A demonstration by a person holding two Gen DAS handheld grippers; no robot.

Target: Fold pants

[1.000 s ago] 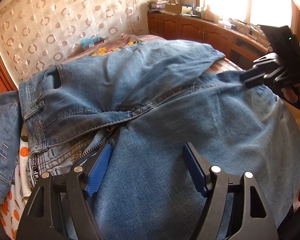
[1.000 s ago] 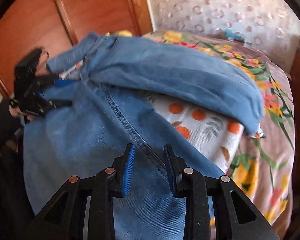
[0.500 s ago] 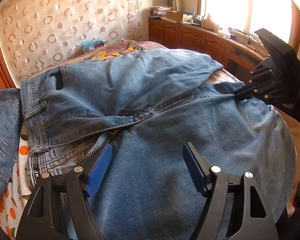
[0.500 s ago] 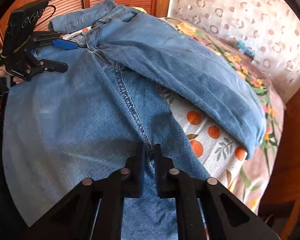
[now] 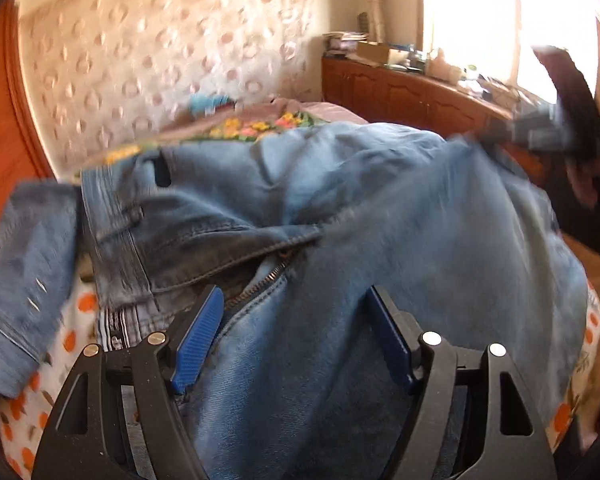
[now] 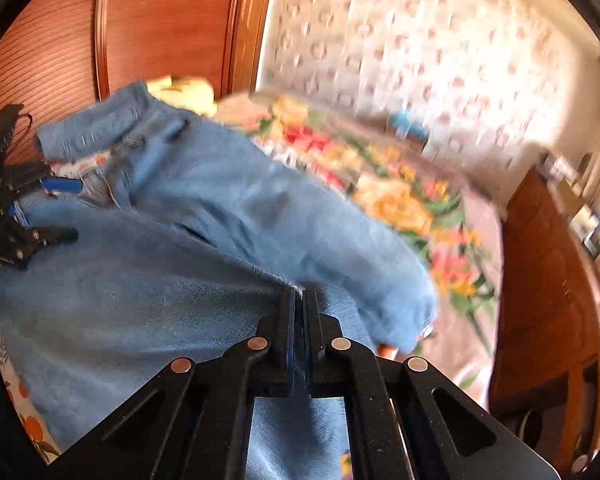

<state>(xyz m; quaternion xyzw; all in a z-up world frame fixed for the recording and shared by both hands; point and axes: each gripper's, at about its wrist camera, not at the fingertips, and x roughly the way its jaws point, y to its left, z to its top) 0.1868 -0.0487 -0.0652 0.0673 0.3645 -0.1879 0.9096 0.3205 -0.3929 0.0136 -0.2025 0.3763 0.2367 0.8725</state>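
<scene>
now right gripper jaws pinch the pants.

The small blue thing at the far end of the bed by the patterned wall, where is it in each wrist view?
Left wrist view: the small blue thing sits upper left of centre, beyond the jeans, at the foot of the patterned wall.
Right wrist view: it sits upper right of centre, on the far edge of the floral bedspread.
Shared landmark: the patterned wall directly behind it.
</scene>
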